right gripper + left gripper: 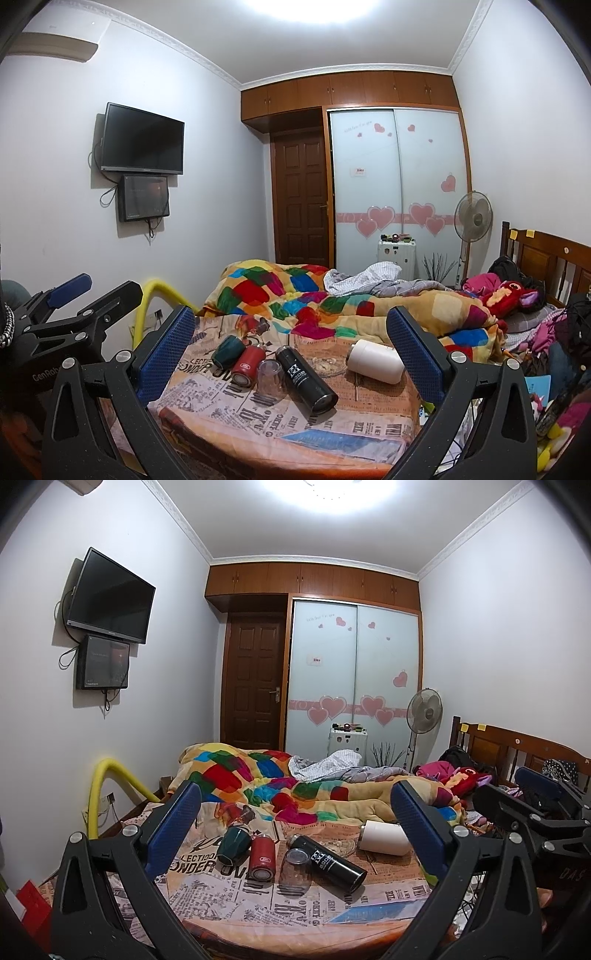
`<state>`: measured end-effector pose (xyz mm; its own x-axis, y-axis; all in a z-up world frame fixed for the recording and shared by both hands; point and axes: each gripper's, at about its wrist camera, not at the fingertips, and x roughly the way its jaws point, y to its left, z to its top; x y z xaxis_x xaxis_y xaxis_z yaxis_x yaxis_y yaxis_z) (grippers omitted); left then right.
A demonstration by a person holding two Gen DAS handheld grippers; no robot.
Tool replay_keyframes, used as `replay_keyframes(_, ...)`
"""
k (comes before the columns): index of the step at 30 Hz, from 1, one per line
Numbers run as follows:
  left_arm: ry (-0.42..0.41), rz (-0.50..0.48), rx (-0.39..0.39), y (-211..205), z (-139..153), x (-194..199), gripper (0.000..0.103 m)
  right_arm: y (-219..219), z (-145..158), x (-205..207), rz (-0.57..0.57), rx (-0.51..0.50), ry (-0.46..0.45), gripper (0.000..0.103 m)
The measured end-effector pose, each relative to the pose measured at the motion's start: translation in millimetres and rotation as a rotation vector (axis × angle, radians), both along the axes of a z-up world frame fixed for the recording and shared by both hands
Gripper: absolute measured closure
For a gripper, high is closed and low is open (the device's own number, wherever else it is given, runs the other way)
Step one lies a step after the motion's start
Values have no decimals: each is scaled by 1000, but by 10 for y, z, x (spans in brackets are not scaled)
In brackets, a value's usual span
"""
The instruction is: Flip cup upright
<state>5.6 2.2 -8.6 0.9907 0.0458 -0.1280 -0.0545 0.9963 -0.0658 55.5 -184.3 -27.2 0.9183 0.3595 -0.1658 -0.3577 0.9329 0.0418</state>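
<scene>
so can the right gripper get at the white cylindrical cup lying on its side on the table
Probably yes. The right gripper is open and holds nothing, and the white cylindrical cup lies apart from the black bottle, with bare printed tablecloth in front of it.

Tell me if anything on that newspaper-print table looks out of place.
Yes: the green cup, red cup, black bottle and white cup all lie tipped on their sides on the table. The clear glass looks upside down. Nothing appears spilled.
</scene>
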Motion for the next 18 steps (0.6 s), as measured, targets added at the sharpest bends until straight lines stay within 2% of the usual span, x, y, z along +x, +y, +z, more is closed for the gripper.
replay_keyframes(12,3,-6,-4,33,9,1,0,13,-52,42,0,-15,22,0)
replay_keyframes(18,32,-3,-9,60,-45,174,0,5,-86,159,-6,-26,51,0)
